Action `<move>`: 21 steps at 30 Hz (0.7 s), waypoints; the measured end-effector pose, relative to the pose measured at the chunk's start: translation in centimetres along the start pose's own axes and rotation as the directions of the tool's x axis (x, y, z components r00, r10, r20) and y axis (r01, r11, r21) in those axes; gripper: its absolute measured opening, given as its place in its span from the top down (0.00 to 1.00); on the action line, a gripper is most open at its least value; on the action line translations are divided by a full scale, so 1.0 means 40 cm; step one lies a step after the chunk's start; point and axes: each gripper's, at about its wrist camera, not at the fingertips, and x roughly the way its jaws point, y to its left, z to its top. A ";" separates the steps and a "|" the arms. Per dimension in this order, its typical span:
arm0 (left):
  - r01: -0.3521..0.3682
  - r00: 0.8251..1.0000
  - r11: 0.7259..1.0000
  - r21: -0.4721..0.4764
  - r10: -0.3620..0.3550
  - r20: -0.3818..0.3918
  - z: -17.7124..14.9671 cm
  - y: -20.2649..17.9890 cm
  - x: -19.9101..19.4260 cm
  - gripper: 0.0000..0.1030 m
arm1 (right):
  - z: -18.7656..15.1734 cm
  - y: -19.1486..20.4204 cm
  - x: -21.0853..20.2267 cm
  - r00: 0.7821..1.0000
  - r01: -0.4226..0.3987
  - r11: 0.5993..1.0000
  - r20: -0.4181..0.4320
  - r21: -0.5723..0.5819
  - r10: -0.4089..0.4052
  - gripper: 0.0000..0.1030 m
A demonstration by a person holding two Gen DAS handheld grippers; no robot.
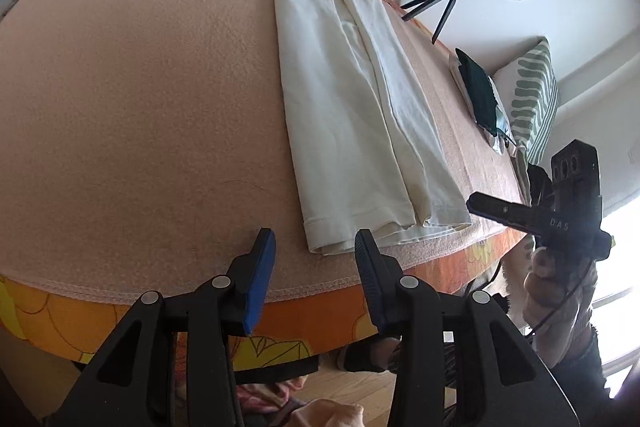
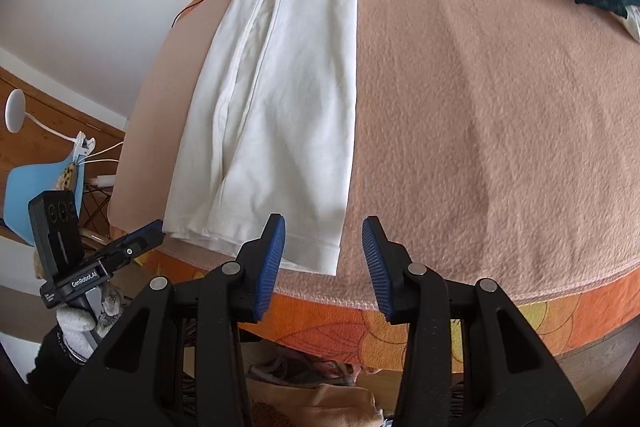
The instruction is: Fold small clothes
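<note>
Both grippers, left (image 1: 315, 251) and right (image 2: 324, 247), hang unclenched and empty at the near table edge. White garment (image 2: 276, 107), folded into 1 long strip, lies before them. Risk: a shallow pinch would lift only the top layer, spoiling the fold.

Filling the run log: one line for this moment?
left tool: open, empty | right tool: open, empty | white strappy cotton top: sides folded inward, flat on peach fleece blanket
</note>
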 end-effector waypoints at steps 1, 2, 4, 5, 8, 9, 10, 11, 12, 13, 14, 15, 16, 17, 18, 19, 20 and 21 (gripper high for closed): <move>0.000 1.000 1.000 -0.002 0.000 -0.002 0.002 -0.003 0.002 0.62 | -0.007 -0.003 0.005 1.000 -0.010 1.000 -0.006 0.009 0.010 0.59; 0.024 1.000 1.000 -0.002 -0.024 -0.009 0.004 -0.009 0.005 0.63 | -0.013 -0.006 0.008 1.000 -0.024 1.000 -0.012 0.015 0.024 0.59; 0.033 0.999 0.999 0.005 -0.033 -0.017 0.003 -0.021 0.011 0.65 | -0.021 -0.004 0.017 0.999 -0.045 0.999 -0.024 0.015 0.045 0.60; 0.037 0.999 0.999 0.010 -0.037 -0.019 0.003 -0.025 0.017 0.67 | -0.027 -0.001 0.018 0.999 -0.044 0.999 -0.024 0.008 0.044 0.60; 0.020 1.000 1.000 0.021 -0.019 -0.018 0.004 -0.030 0.033 0.93 | -0.024 0.008 0.023 0.999 -0.038 0.999 -0.019 -0.008 0.038 0.79; 0.023 1.000 0.999 0.024 -0.023 -0.015 0.006 -0.029 0.035 0.94 | -0.021 0.011 0.031 0.999 -0.041 0.999 -0.026 -0.006 0.041 0.85; 0.021 1.000 0.999 0.029 -0.021 -0.010 0.008 -0.030 0.034 0.96 | -0.022 0.015 0.035 0.999 -0.035 0.999 -0.026 -0.011 0.035 0.90; 0.020 1.000 0.999 0.037 -0.020 0.001 0.008 -0.033 0.030 0.96 | -0.023 0.020 0.036 1.000 -0.024 0.999 -0.020 -0.025 0.023 0.93; 0.015 1.000 0.999 0.047 -0.016 0.013 0.008 -0.034 0.023 0.97 | -0.028 0.024 0.030 1.000 -0.018 0.999 -0.018 -0.035 0.017 0.94; 0.009 1.000 0.998 0.056 -0.011 0.028 0.007 -0.035 0.013 0.97 | -0.029 0.024 0.022 1.000 -0.012 0.999 -0.010 -0.039 0.012 0.94; 0.006 0.999 0.998 0.064 -0.009 0.042 0.006 -0.034 0.003 0.97 | -0.030 0.021 0.010 1.000 -0.019 0.999 0.000 -0.033 0.020 0.95; 0.006 0.999 0.998 0.070 -0.010 0.048 0.004 -0.033 -0.004 0.97 | -0.031 0.014 0.001 0.999 -0.037 0.999 0.003 -0.030 0.037 0.95; 0.002 0.999 0.997 0.072 -0.006 0.049 0.002 -0.030 -0.005 0.97 | -0.032 0.009 -0.004 0.999 -0.042 0.999 0.006 -0.027 0.042 0.95; 0.000 0.999 0.997 0.076 -0.003 0.048 -0.002 -0.028 -0.001 0.97 | -0.030 0.002 -0.002 0.999 -0.049 0.999 0.007 -0.018 0.049 0.95; -0.009 0.999 0.996 0.087 0.006 0.039 -0.005 -0.028 0.007 0.97 | -0.030 -0.001 0.006 0.999 -0.052 0.999 -0.002 -0.013 0.052 0.95; -0.022 0.999 0.995 0.098 0.018 0.034 -0.010 -0.028 0.015 0.97 | -0.033 0.001 0.015 0.999 -0.041 0.999 -0.010 -0.021 0.041 0.95; -0.029 0.999 0.994 0.104 0.026 0.028 -0.014 -0.028 0.022 0.97 | -0.037 0.005 0.026 0.999 -0.028 0.999 -0.019 -0.031 0.027 0.95; -0.029 0.999 0.995 0.099 0.027 0.021 -0.014 -0.023 0.026 0.97 | -0.038 0.003 0.025 1.000 -0.028 0.999 -0.015 -0.033 0.028 0.95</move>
